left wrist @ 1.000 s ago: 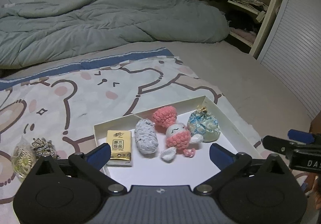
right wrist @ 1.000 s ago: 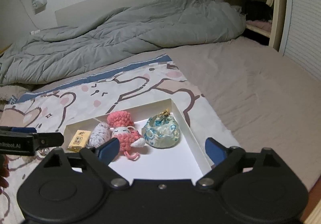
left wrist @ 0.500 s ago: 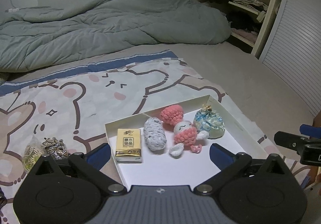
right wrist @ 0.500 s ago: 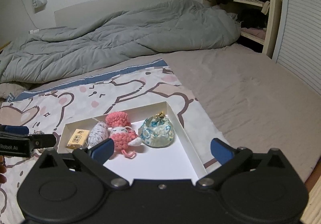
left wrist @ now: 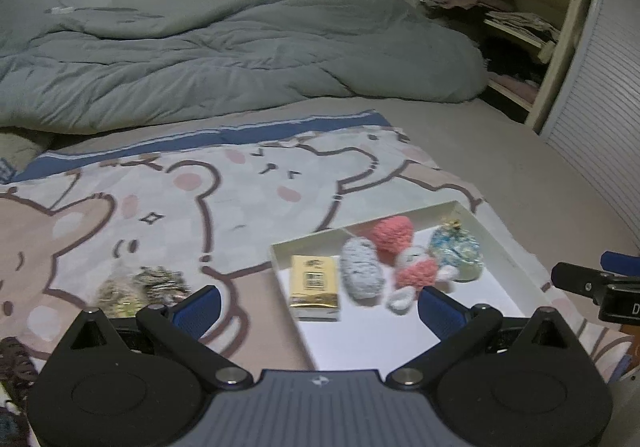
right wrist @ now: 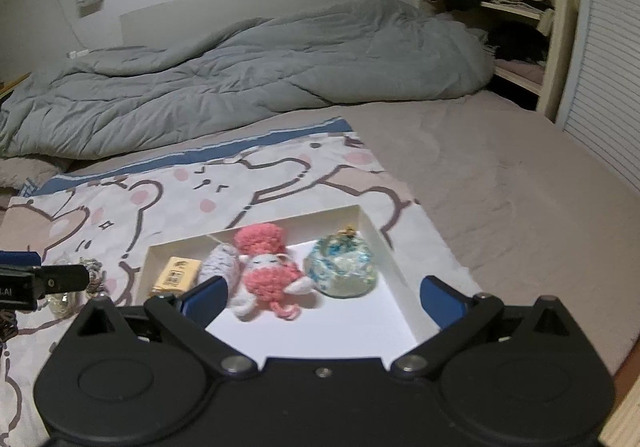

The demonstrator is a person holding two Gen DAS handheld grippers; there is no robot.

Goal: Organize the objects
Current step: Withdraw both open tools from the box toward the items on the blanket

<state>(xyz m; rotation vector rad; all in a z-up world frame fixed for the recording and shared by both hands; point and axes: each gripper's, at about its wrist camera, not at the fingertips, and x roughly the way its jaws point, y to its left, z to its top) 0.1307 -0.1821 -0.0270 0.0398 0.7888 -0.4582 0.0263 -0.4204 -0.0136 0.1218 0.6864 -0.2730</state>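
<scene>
One white tray (left wrist: 500,243) lies on a bear-print blanket (left wrist: 248,199) spread over the bed, and it holds four things in a row. At the left is one yellow tissue pack (left wrist: 314,285), next to it one grey crocheted oval (left wrist: 360,273), then one pink-and-white crocheted doll (left wrist: 412,267) and, at the right, one blue-patterned pouch (left wrist: 456,253) with a gold knot on top. A thin divider runs across the tray's far side.

To the left of the tray, on the blanket, sit two small glittery bundles (left wrist: 140,287), touching each other; they are blurred.

The left gripper (left wrist: 320,307) hangs over the tray's near left corner with its jaws spread wide and nothing between them. The right gripper (right wrist: 324,297) hangs over the tray's near edge, equally wide and empty.

One rumpled grey duvet (right wrist: 260,87) lies across the far side of the bed.
</scene>
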